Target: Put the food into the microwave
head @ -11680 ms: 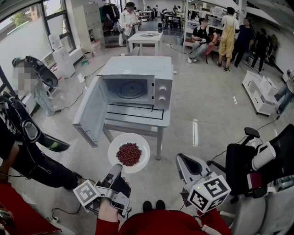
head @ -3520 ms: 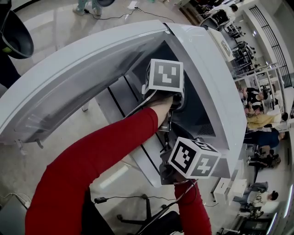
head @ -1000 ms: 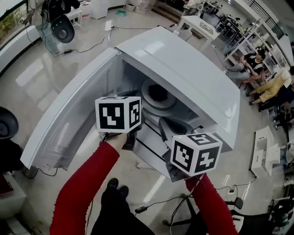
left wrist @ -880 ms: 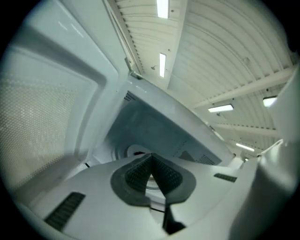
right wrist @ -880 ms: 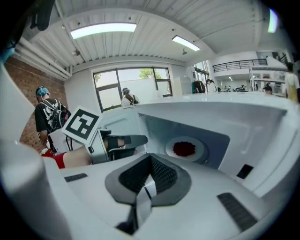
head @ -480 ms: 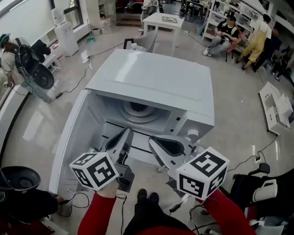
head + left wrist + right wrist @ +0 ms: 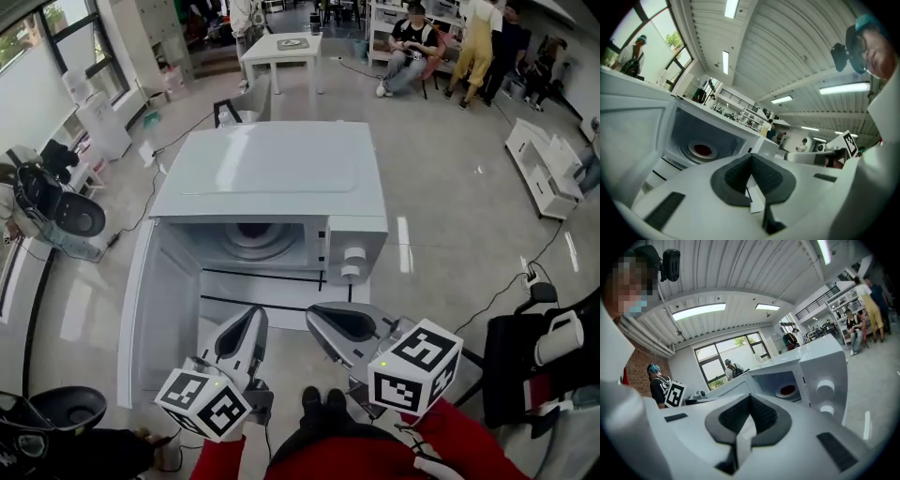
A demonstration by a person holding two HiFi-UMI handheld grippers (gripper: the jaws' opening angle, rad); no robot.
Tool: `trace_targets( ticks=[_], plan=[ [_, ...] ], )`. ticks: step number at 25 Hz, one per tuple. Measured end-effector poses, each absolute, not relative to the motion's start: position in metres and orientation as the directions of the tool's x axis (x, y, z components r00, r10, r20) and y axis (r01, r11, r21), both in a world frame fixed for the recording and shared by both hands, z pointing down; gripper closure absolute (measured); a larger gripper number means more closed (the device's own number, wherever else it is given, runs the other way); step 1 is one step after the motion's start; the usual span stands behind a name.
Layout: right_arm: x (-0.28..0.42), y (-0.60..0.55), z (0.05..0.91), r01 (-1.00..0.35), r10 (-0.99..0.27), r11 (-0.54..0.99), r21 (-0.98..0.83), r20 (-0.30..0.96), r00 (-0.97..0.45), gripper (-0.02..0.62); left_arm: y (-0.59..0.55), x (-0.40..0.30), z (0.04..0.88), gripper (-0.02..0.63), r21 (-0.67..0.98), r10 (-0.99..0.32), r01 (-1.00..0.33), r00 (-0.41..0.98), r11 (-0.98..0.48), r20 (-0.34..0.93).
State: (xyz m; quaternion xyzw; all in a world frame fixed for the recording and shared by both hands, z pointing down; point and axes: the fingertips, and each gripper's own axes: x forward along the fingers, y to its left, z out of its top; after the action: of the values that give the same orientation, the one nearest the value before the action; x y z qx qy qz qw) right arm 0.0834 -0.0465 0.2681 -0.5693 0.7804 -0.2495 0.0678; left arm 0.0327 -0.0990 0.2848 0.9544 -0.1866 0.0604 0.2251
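Plate of red food [image 7: 702,150] inside microwave [image 7: 272,178], at centre of cavity floor. Door [image 7: 155,309] swung open to left. Left gripper [image 7: 251,319] and right gripper [image 7: 319,317] side by side in front of opening, over worktop [image 7: 281,289] front edge, well apart from plate. Both grippers pressed together, nothing between jaws. Both aimed at cavity.

No text, brand, label or number is legible in any view.
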Motion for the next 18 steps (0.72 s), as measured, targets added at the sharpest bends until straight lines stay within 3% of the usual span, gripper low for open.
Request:
trace_targets(
  ticks=[9,18],
  plan=[
    [0.099,-0.003,0.264,-0.886,-0.963,0.192,-0.423,0.093,-0.253,0.583,-0.06,0.009,0.277,0.597,0.245,-0.333,-0.374,0.923,-0.894,0.192],
    [0.104,0.027,0.268,-0.915,-0.975,0.181,-0.36,0.054,-0.214,0.583,-0.04,0.013,0.279,0.598,0.22,-0.321,-0.352,0.933,-0.91,0.164]
  ],
)
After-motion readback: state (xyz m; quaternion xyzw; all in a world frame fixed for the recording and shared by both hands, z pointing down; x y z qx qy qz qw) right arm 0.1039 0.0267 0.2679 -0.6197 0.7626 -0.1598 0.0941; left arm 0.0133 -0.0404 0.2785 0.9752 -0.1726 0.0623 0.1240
